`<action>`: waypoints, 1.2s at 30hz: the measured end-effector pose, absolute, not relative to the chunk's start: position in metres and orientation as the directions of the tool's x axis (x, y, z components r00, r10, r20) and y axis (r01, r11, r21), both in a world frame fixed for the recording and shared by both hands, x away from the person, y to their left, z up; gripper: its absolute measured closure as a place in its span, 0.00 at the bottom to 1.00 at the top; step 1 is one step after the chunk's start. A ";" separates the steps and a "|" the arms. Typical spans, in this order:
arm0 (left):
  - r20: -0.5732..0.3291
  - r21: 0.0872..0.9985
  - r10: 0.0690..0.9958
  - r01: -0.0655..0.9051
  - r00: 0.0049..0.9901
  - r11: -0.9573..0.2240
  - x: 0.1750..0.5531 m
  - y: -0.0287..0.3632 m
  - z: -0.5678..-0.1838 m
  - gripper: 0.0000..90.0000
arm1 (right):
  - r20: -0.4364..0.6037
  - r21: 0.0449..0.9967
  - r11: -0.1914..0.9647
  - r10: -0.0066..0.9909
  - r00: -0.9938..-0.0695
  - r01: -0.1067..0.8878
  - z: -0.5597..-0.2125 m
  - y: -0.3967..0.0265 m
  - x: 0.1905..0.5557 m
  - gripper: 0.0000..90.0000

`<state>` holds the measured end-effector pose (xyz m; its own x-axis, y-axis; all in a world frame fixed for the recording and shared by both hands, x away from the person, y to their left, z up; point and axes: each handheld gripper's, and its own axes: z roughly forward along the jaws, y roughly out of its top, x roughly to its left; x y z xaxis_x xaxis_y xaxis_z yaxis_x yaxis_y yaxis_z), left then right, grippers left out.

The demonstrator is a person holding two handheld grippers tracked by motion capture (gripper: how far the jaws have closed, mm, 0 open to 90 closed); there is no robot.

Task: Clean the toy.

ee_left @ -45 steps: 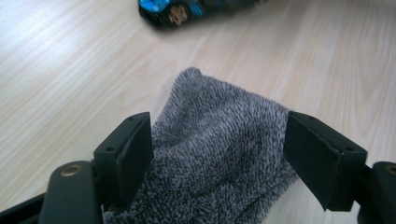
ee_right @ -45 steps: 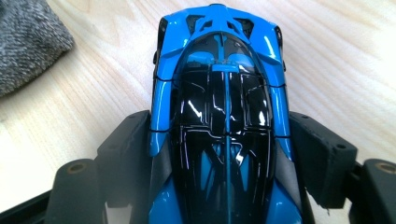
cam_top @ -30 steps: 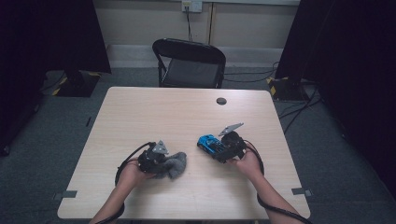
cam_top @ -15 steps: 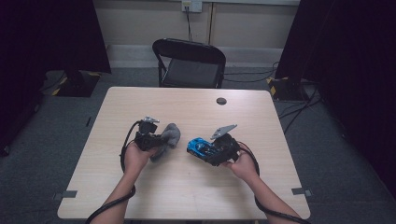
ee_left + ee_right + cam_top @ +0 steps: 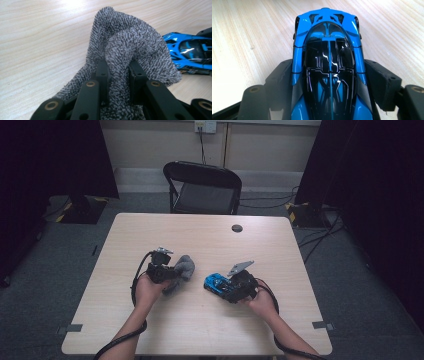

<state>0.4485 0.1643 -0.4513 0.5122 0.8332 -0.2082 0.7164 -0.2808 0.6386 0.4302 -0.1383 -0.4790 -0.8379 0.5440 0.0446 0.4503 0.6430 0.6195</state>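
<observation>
A grey knitted cloth [image 5: 130,47] is bunched up between the jaws of my left gripper [image 5: 117,72], which is shut on a fold of it. In the high view the cloth [image 5: 184,267] hangs off my left gripper [image 5: 172,272] at the table's middle left. A blue and black toy car [image 5: 329,62] sits lengthwise between the jaws of my right gripper [image 5: 329,82], which press on its two sides. From above, the toy car [image 5: 216,282] points left toward the cloth, a short gap apart, with my right gripper [image 5: 227,287] behind it. The left gripper view also catches the car [image 5: 190,52] at its right edge.
The light wooden table [image 5: 210,240] carries a small dark round disc [image 5: 237,228] near its far edge. A black folding chair [image 5: 204,187] stands behind the table. Dark curtains hang on both sides, and cables lie on the floor at the right.
My left gripper has carried the cloth away from the near edge toward the table's middle. My right gripper has shifted left and a little nearer with the car.
</observation>
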 end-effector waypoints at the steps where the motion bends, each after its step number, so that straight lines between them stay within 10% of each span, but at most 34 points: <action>1: -0.205 0.638 0.834 0.716 0.513 -0.284 0.448 0.165 -0.452 0.83 | 0.038 0.622 0.645 0.542 -0.840 0.444 -0.480 -0.139 0.430 0.30; 36: -0.214 0.627 0.829 0.724 0.517 -0.289 0.448 0.166 -0.465 0.82 | 0.013 0.589 0.673 0.545 -0.838 0.447 -0.483 -0.117 0.443 0.19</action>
